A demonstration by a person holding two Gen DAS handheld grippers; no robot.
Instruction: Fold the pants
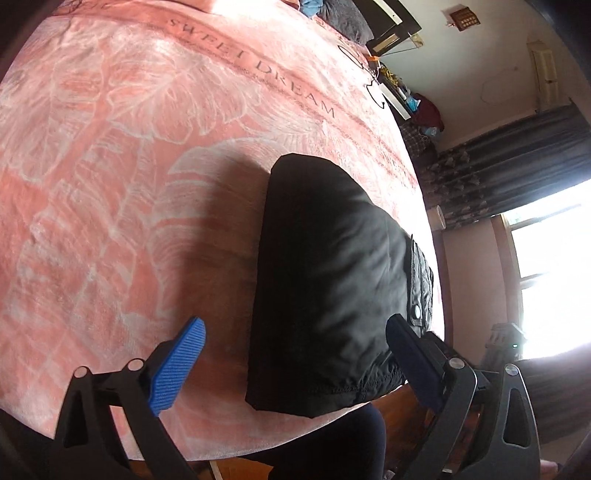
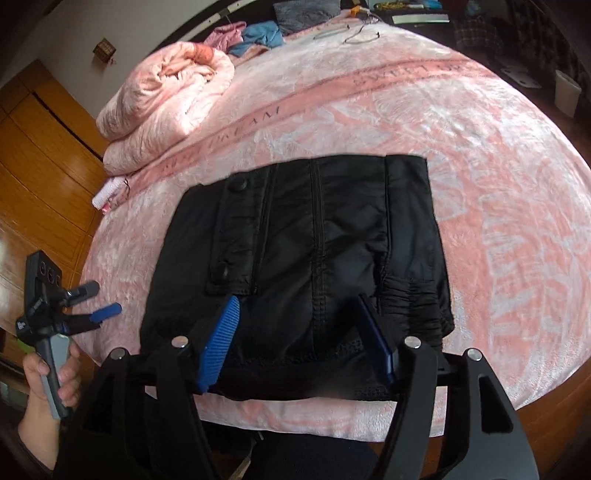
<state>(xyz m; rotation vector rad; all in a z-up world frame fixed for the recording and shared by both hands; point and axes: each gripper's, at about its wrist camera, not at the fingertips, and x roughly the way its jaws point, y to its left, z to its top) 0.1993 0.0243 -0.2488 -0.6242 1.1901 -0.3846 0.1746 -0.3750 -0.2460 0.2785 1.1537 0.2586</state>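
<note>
The black pants [image 2: 303, 240] lie folded into a compact rectangle on the pink blanket [image 2: 498, 184], close to the bed's near edge. My right gripper [image 2: 298, 298] hovers over their near hem, open, with nothing pinched between its blue pads. A hand holds my left gripper [image 2: 105, 297] off the pants' left side, over the bed's edge. In the left wrist view the left gripper [image 1: 294, 320] stands wide open, and the pants [image 1: 325, 277] show beyond its fingers without touching them. The pants' snap button [image 1: 417, 311] shows beside the right finger.
A rolled pink quilt [image 2: 166, 99] sits at the bed's far left. Loose clothes [image 2: 258, 33] and a wire hanger [image 2: 358, 35] lie at the far end. Wooden cabinets [image 2: 44, 147] stand left; a white bin [image 2: 567, 92] stands right. The bright window [image 1: 554, 277] glares.
</note>
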